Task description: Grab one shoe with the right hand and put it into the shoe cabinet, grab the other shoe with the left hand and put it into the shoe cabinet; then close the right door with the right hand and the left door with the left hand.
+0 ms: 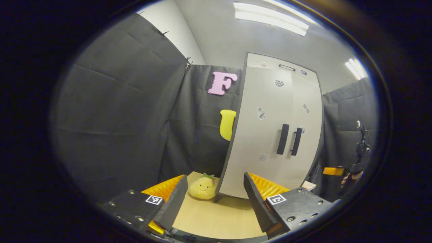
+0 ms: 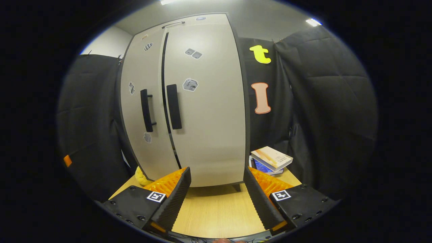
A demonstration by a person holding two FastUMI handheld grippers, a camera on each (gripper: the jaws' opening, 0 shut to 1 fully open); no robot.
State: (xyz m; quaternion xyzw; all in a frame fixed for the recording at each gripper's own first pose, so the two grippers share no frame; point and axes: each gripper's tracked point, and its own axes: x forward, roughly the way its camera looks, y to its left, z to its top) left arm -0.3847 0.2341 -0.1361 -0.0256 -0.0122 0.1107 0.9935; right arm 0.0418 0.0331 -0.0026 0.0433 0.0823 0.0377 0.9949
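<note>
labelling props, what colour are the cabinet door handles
Black, both handles; clearest in the right gripper view.

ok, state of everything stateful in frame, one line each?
left door: shut
right door: shut, dark seam visible between the two doors
left claw: open, holding nothing
right claw: open, holding nothing
plush toy: on the table left of the cabinet, upright
books: stacked on the table right of the cabinet, closed
</note>
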